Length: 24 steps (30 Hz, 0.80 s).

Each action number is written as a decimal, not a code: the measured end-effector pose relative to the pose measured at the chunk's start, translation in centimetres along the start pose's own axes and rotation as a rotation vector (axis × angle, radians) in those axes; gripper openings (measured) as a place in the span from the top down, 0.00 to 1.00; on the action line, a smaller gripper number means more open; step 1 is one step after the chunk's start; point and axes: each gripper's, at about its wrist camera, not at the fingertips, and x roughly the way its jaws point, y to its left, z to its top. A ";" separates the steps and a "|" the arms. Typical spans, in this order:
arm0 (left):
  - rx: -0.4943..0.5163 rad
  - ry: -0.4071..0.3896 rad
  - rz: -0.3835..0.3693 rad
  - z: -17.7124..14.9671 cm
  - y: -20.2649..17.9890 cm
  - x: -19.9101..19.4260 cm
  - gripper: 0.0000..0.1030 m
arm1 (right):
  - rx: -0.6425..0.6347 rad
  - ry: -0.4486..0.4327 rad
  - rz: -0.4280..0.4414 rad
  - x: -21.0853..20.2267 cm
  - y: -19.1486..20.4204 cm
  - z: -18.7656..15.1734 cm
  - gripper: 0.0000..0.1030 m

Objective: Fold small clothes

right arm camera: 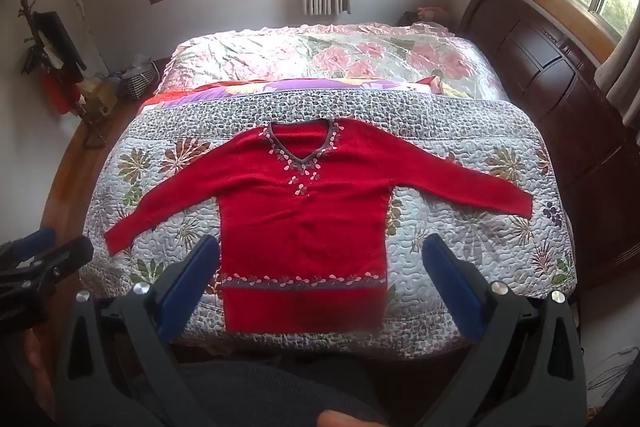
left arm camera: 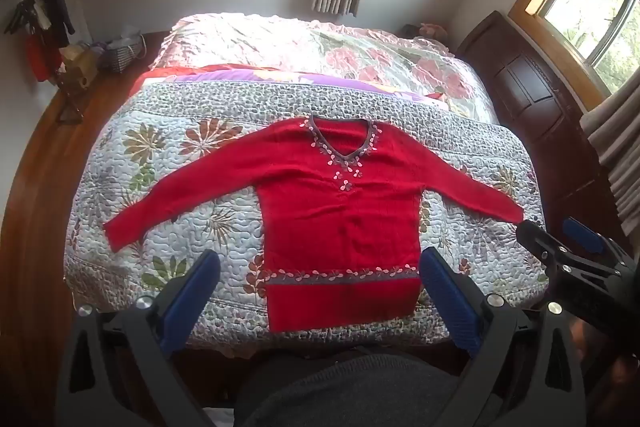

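Wide bed (left arm camera: 460, 131) with a dark carved wooden headboard (left arm camera: 532, 99) along its right edge. Far half under a crinkled, glossy cover (left arm camera: 320, 43) printed with large pink flowers; near half under a puffy stitched quilt (left arm camera: 192, 195) with brown and green daisies and a pebble-patterned border. Red knitted sweater (left arm camera: 340, 211) spread flat and face up on the quilt, centred near the front edge of the bed, hem toward the front, V-shaped neck toward the far side. Both long sleeves stretched outward and slanting down, cuffs close to the left and right edges of the quilt. Grey band with small pale petal shapes trimming the neck and crossing the body above the hem; ribbed knit inside the collar. Left gripper (left arm camera: 320, 283) spread wide, ridged blue pads on black arms, above the front edge of the bed, clear of the sweater. Right gripper (right arm camera: 320, 271) likewise spread wide, holding nothing, over the same edge.
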 end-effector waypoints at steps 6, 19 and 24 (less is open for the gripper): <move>-0.002 0.004 -0.001 0.2 0.0 0.0 0.04 | 0.002 0.007 0.013 0.0 -0.1 -0.1 0.03; 0.004 0.004 -0.005 0.5 -0.4 -0.1 0.04 | -0.005 0.011 -0.001 0.3 0.3 0.1 0.03; -0.003 0.007 -0.007 0.8 0.3 -0.1 0.04 | -0.003 0.012 0.002 0.3 0.2 0.1 0.03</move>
